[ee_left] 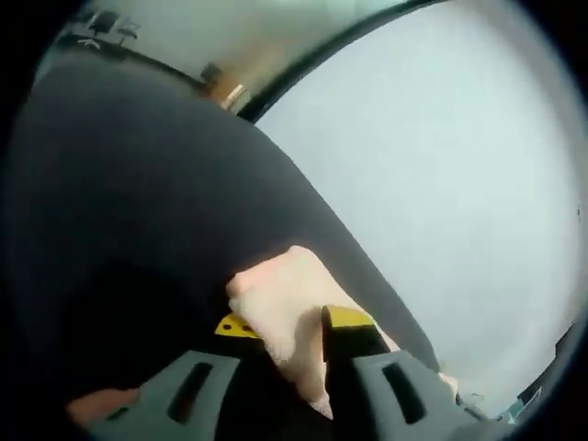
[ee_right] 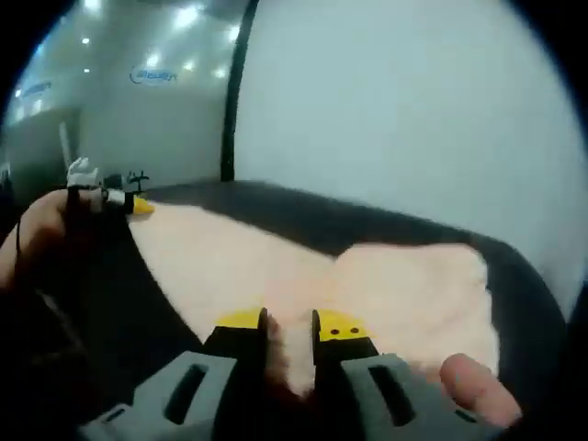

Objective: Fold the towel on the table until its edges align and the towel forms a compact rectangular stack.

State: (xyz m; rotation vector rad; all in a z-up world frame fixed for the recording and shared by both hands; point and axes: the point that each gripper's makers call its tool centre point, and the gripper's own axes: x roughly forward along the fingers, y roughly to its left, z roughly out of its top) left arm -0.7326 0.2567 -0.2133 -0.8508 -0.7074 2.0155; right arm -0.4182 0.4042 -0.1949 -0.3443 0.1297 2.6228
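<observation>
A pale pink towel (ee_right: pixel 395 285) lies spread on the dark table (ee_right: pixel 303 216), one part folded over toward the right. My right gripper (ee_right: pixel 289 331) is shut on a raised fold at the towel's near edge, its yellow-tipped jaws pinching the cloth. In the left gripper view, my left gripper (ee_left: pixel 287 333) is shut on a bunched corner of the towel (ee_left: pixel 276 294), lifted just above the dark table (ee_left: pixel 138 230). The right gripper view also shows the left gripper (ee_right: pixel 138 206) at the towel's far left corner, held by a hand (ee_right: pixel 37 230).
A large white panel (ee_right: pixel 413 110) stands behind the table, with a dark post (ee_right: pixel 234 92) at its edge. A fingertip (ee_right: pixel 473 386) shows beside the right jaw. The table's rim (ee_left: pixel 303 69) curves along the back, and a lit room lies beyond it.
</observation>
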